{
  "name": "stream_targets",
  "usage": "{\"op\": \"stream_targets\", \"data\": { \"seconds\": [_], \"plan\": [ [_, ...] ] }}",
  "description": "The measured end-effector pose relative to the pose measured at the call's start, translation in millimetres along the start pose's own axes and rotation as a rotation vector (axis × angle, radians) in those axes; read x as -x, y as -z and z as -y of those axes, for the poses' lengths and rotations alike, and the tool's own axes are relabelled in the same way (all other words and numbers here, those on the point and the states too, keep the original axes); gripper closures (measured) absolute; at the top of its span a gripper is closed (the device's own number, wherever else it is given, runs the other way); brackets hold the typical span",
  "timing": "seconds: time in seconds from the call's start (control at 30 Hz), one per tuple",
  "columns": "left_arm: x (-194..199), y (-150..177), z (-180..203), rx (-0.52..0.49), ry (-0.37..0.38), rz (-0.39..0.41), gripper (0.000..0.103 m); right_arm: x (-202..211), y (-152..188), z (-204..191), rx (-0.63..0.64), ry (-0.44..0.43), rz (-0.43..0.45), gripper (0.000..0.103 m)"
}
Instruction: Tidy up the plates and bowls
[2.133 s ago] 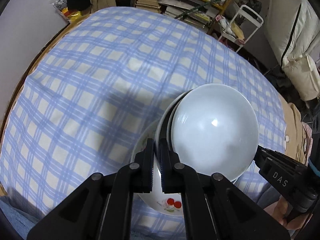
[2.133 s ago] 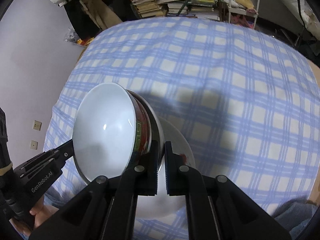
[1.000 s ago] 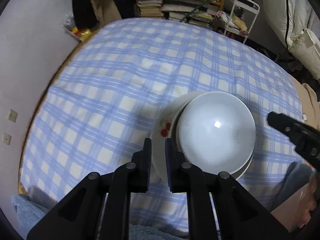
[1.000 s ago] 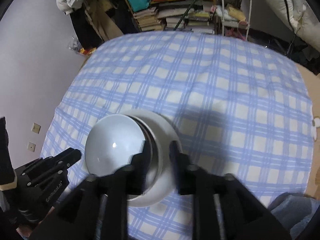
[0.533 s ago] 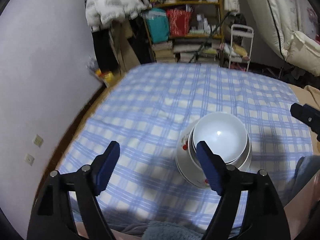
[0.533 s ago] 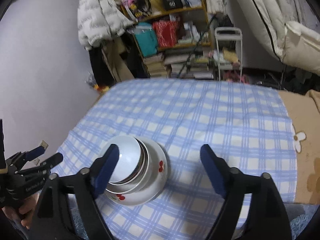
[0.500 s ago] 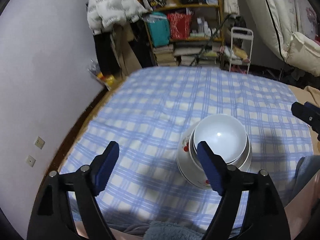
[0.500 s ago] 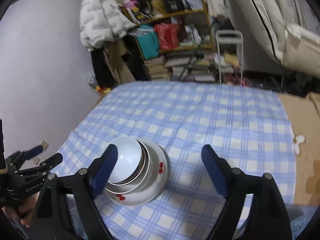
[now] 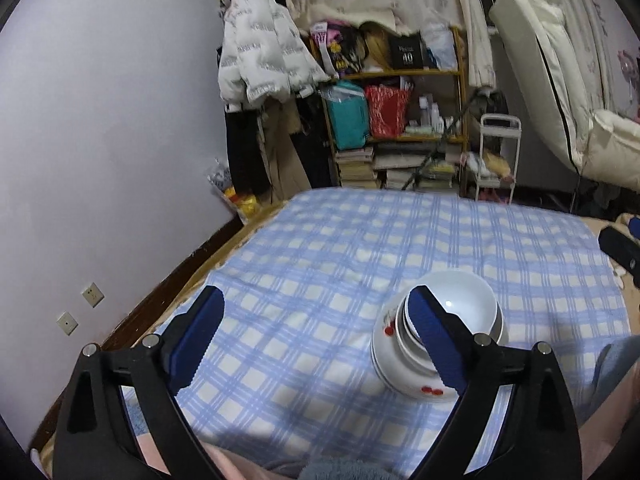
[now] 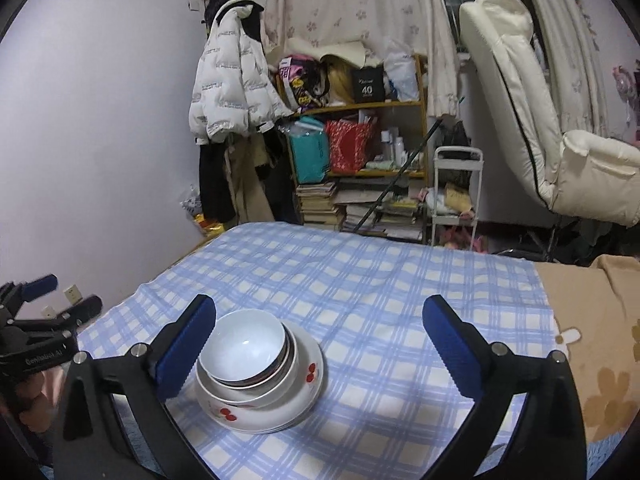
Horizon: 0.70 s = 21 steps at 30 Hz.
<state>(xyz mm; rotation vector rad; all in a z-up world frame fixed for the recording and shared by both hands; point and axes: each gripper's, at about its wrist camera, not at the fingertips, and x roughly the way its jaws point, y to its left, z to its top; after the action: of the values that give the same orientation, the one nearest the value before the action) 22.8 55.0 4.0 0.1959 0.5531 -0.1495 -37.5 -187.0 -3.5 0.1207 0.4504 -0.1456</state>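
Note:
A stack of dishes stands on the blue checked cloth (image 10: 360, 280): a white bowl (image 10: 244, 346) on top, nested in other bowls, all on a white plate with red cherries (image 10: 276, 408). The stack also shows in the left wrist view (image 9: 452, 320), its plate (image 9: 416, 388) below. My left gripper (image 9: 316, 332) is open and empty, held high above and behind the stack. My right gripper (image 10: 318, 344) is open and empty, raised back from the stack. The left gripper also shows at the left edge of the right wrist view (image 10: 40, 320).
The cloth covers a bed or table beside a lilac wall (image 9: 100, 140). Behind stand a cluttered shelf (image 10: 360, 140), stacked books (image 10: 320, 204), a hanging white jacket (image 10: 232, 92), a small white cart (image 10: 456, 196) and a cream chair (image 10: 540, 120). A tan floral blanket (image 10: 600, 340) lies right.
Both grippers let go of the stack, opened wide and pulled up and back. The bowls now rest level on the plate.

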Motion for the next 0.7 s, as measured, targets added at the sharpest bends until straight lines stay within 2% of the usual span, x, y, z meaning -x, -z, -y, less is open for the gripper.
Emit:
{"op": "stream_targets", "data": {
  "seconds": [0.7],
  "plan": [
    [-0.5,2.5,1.1,0.008,-0.045,0.034,0.011,-2.7,5.0,-8.2,0.034,0.011,0.006,0.000]
  ]
}}
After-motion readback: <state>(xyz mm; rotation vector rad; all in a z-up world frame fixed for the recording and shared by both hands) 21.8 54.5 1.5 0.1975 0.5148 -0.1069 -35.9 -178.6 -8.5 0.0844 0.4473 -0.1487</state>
